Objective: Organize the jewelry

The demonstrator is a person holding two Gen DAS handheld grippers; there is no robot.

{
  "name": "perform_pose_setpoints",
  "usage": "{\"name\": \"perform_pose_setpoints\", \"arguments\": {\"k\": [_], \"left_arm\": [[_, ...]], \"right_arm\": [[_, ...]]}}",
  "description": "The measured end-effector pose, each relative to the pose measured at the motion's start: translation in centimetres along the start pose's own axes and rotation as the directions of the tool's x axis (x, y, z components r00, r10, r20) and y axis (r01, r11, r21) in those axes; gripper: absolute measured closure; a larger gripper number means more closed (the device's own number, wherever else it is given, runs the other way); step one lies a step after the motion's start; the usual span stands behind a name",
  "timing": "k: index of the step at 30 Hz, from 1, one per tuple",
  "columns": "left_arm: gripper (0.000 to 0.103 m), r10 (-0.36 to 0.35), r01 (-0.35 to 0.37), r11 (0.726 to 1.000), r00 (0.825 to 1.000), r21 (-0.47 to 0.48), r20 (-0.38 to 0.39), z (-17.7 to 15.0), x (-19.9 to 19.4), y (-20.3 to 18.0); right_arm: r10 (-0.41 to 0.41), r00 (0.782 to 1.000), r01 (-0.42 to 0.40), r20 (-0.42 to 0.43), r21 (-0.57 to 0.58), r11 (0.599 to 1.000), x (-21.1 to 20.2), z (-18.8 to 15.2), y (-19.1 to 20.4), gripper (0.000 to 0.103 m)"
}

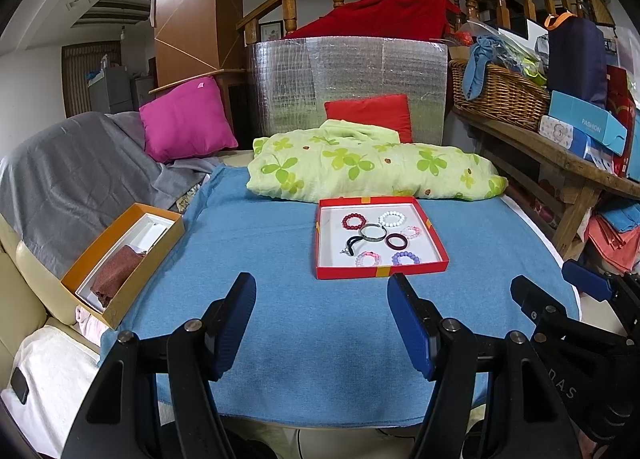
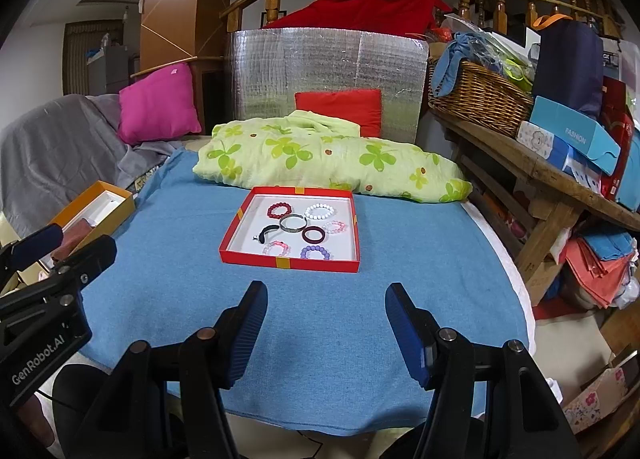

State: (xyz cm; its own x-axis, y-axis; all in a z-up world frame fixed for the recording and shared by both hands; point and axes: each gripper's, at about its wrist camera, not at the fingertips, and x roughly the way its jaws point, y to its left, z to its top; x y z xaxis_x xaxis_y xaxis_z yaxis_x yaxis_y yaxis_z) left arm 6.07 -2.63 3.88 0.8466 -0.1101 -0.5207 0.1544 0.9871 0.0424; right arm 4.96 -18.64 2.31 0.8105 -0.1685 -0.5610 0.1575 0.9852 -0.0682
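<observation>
Both claws, left gripper [image 1: 322, 323] and right gripper [image 2: 326, 329], spread empty; approach the red tray [image 1: 380, 271] squarely, pinching one bracelet, the purple bead bracelet [image 1: 406, 258], by its rim.

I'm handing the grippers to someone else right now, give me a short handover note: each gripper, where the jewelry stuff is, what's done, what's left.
Left gripper: open, empty, over the blue cloth.
Right gripper: open, empty, over the same cloth.
Shallow red cardboard tray: ahead, holding all the pieces: dark red bead bracelet, white bead bracelet, silver bangle, maroon bangle, two pink bead bracelets, purple bead bracelet, black hair tie.
Orange box with brown pouch: far left.
Done: nothing visibly moved.
Left: all sorting.
</observation>
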Motion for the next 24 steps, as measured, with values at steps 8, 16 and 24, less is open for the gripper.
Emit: {"name": "perform_pose_setpoints", "arguments": {"k": [8,16,24], "left_arm": [[0.034,0.000,0.000,1.000,1.000,0.000,0.003,0.13,0.03,0.01],[0.034,0.000,0.000,1.000,1.000,-0.004,0.007,0.38,0.11,0.10],[0.034,0.003,-0.003,1.000,1.000,-0.006,0.003,0.59,0.62,0.13]], "right_arm": [[-0.001,1.000,0.001,0.002,-0.003,1.000,0.04,0.02,-0.01,0.037],[-0.005,1.000,0.005,-0.003,-0.002,1.000,0.54,0.14,-0.06,0.037],[-0.015,1.000,0.015,-0.005,0.001,1.000,0.97,0.56,-0.16,0.038]]}}
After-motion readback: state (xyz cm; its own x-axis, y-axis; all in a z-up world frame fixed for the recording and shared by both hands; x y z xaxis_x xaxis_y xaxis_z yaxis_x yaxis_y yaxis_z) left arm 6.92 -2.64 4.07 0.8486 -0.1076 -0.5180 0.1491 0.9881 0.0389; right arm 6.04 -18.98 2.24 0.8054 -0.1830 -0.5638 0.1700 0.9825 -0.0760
